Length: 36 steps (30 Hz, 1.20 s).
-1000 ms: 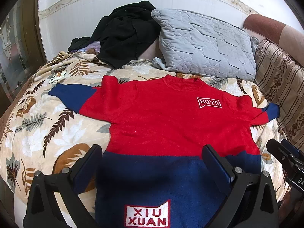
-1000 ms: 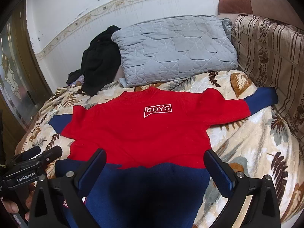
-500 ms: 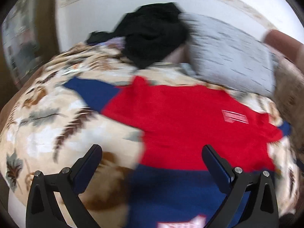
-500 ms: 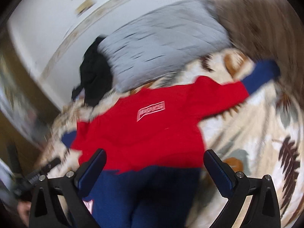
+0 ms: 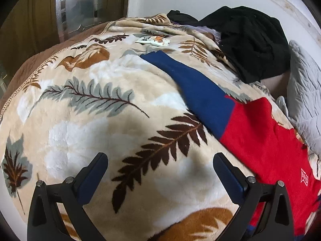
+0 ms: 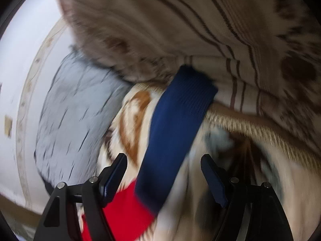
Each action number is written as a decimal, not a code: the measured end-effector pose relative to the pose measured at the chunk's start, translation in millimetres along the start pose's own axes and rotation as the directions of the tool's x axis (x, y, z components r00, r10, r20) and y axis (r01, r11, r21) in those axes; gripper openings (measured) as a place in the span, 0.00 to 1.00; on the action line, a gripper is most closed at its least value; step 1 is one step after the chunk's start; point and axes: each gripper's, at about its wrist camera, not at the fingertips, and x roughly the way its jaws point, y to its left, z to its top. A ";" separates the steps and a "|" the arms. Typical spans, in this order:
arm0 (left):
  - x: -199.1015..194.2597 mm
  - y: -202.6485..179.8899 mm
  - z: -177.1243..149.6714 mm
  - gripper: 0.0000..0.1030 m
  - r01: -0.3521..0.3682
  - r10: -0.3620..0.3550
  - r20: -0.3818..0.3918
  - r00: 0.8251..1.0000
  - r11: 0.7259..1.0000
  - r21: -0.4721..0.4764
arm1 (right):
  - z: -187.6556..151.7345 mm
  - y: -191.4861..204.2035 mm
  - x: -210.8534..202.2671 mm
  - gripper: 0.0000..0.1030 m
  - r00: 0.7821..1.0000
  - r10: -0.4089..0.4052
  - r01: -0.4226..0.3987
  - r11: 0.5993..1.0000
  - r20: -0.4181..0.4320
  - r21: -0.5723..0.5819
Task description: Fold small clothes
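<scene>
A small red sweater [image 5: 266,148] with navy sleeve ends lies flat on a leaf-print blanket [image 5: 84,132]. Its one navy sleeve end [image 5: 192,88] stretches up and left across the left wrist view. My left gripper [image 5: 160,168] hangs open over bare blanket, to the left of that sleeve, with nothing between its fingers. In the blurred right wrist view the other navy sleeve end [image 6: 176,124] runs up from between the jaws, its cuff against a striped cushion [image 6: 200,30]. My right gripper [image 6: 164,170] is closing, the sleeve lying between its jaws and the pads clear of it.
A black garment heap [image 5: 252,40] and a grey quilted pillow [image 5: 305,100] lie at the head of the bed. A small printed packet [image 5: 153,40] rests on the blanket beyond the sleeve. A glass-panelled door [image 5: 88,4] stands past the blanket's left edge.
Both grippers swung apart from the sweater's hem, the left toward the left sleeve and the right toward the right sleeve, both rolling and dropping lower. The right jaws have narrowed.
</scene>
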 end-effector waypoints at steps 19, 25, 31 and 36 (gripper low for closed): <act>-22.0 7.3 11.7 1.00 0.075 -0.073 0.077 0.994 0.997 -0.026 | -156.7 289.4 -81.9 0.32 0.954 0.294 -0.247 0.677 -0.054 -0.693; -31.9 -7.7 5.9 1.00 0.086 -0.094 0.102 0.990 0.993 0.074 | -278.1 269.8 32.5 1.00 0.908 0.144 -0.378 0.686 -0.394 -0.621; -52.0 -74.1 4.5 1.00 0.430 -0.427 -0.049 0.903 0.894 0.125 | -262.4 176.0 -0.8 1.00 0.890 0.247 -0.415 0.787 -0.384 -0.456; -45.9 -189.0 1.7 1.00 0.670 -0.609 -0.309 0.731 0.726 0.154 | -265.6 134.0 -14.1 1.00 0.875 0.283 -0.449 0.779 -0.393 -0.438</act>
